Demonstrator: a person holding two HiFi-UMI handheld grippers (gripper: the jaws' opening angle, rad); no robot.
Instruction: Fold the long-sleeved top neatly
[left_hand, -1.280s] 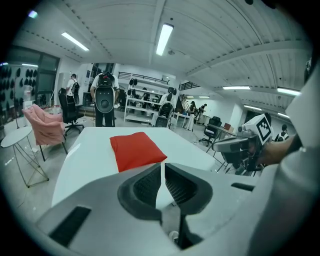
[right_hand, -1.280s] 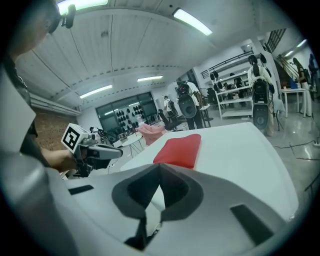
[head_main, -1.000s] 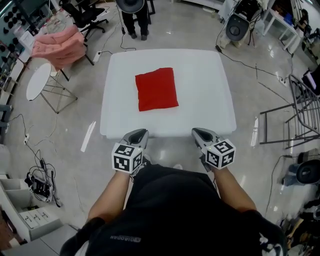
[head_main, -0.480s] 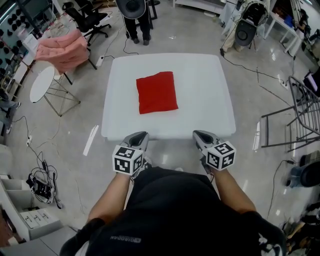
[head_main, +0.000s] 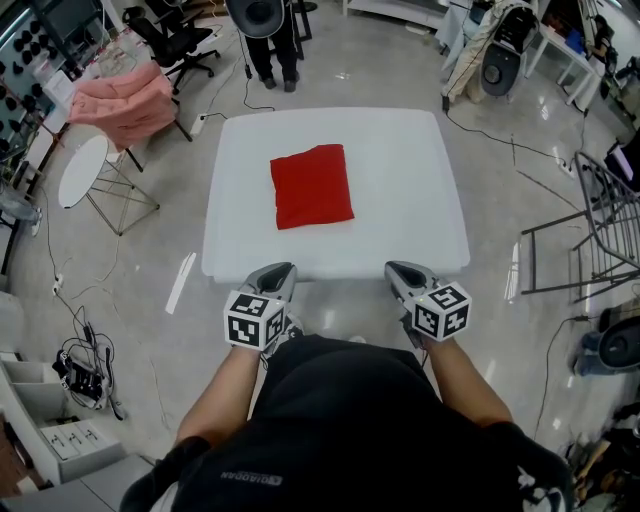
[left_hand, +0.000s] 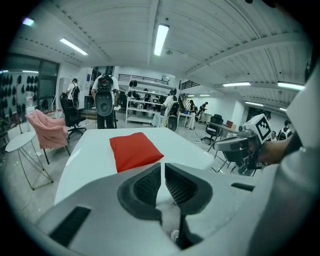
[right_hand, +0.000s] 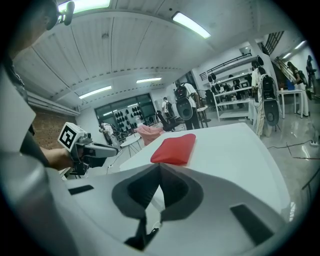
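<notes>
Nothing moved | red top (head_main: 312, 187) lies folded | left gripper (head_main: 283, 267) barely ajar | right gripper (head_main: 396, 267) closed

The folded top (head_main: 312, 187) is plain bright red with no pattern. The table (head_main: 400, 180) under it is plain white. The left tool (head_main: 283, 268) and right tool (head_main: 397, 268) are grey, each with black-and-white square markers. Beyond the table's far left corner, a cloth (head_main: 125, 95) is pink. The floor (head_main: 500, 200) is glossy pale grey.
</notes>
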